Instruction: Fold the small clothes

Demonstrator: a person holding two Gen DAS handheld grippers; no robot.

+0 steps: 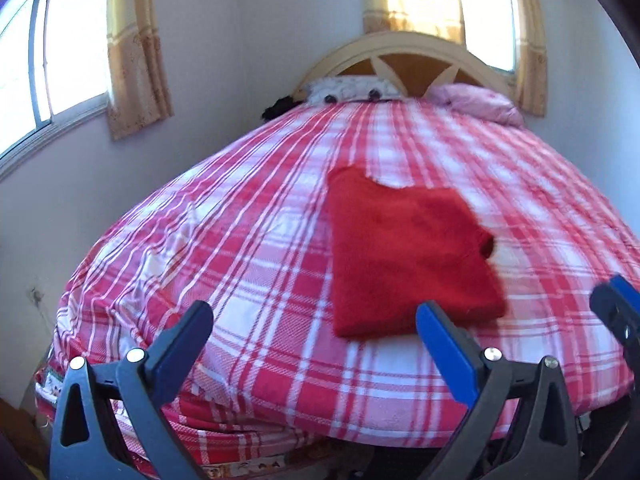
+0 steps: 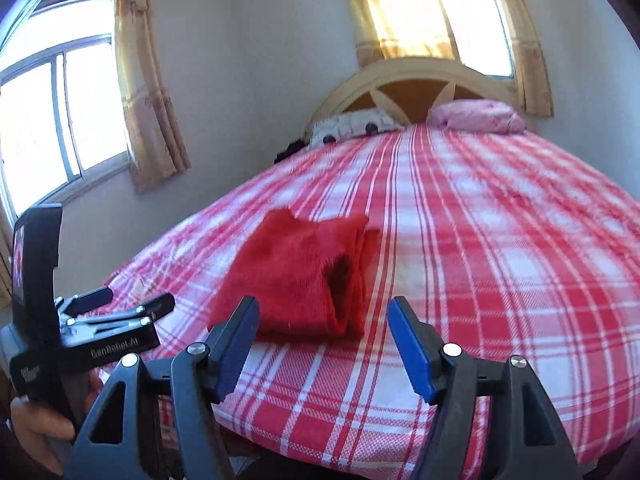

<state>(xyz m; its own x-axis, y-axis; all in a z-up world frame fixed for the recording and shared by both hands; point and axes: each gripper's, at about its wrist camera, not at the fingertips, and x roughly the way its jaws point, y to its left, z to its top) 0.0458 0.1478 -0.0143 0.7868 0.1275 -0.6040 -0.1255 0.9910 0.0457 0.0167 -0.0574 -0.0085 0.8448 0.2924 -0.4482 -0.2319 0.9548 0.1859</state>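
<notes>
A red knitted garment (image 1: 400, 256) lies folded into a compact rectangle on the red-and-white plaid bed cover (image 1: 248, 240). In the left wrist view my left gripper (image 1: 316, 320) stands open above the bed's near edge, and the garment's near hem lies just beyond its right finger (image 1: 444, 344). In the right wrist view the same garment (image 2: 296, 272) lies just ahead of my right gripper (image 2: 324, 308), which is open with nothing pressed between its blue pads. My left gripper (image 2: 136, 298) shows at the left there, held by a hand (image 2: 40, 420). My right gripper (image 1: 616, 308) peeks in at the right edge.
The plaid bed (image 2: 500, 260) stretches back to a cream arched headboard (image 2: 416, 84). A white patterned pillow (image 2: 352, 126) and a pink pillow (image 2: 480, 118) lie at its head. Curtained windows (image 2: 52, 120) stand at the left and behind the headboard.
</notes>
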